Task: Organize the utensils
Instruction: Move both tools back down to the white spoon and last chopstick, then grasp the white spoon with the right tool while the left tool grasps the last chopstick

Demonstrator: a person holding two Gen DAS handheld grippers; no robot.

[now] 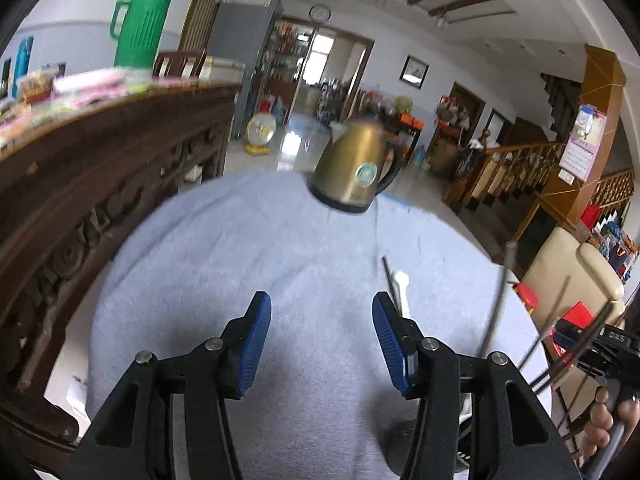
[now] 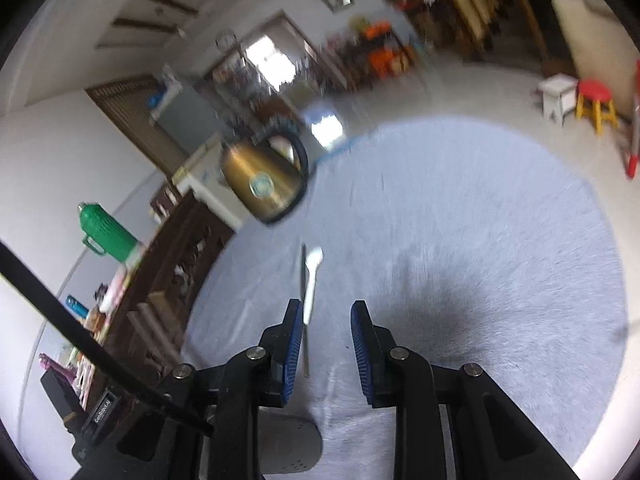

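Utensils remain unsorted: white spoon [image 2: 313,280] and metal stick [image 2: 303,280] lie loose near the kettle [image 2: 264,180]. Left gripper [image 1: 322,344] half-open, empty; right gripper [image 2: 326,350] narrowly parted, empty.

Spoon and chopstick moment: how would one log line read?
left gripper: open, empty | right gripper: open, empty | spoon and chopstick: side by side on cloth | kettle: beyond

A white spoon [image 2: 311,282] lies flat on the grey cloth, bowl toward the far side, handle pointing near. Just left of it, side by side, lies a thin dark metal stick [image 2: 303,304], likely a chopstick, running the same way. Both sit near of the brass kettle, slightly blurred
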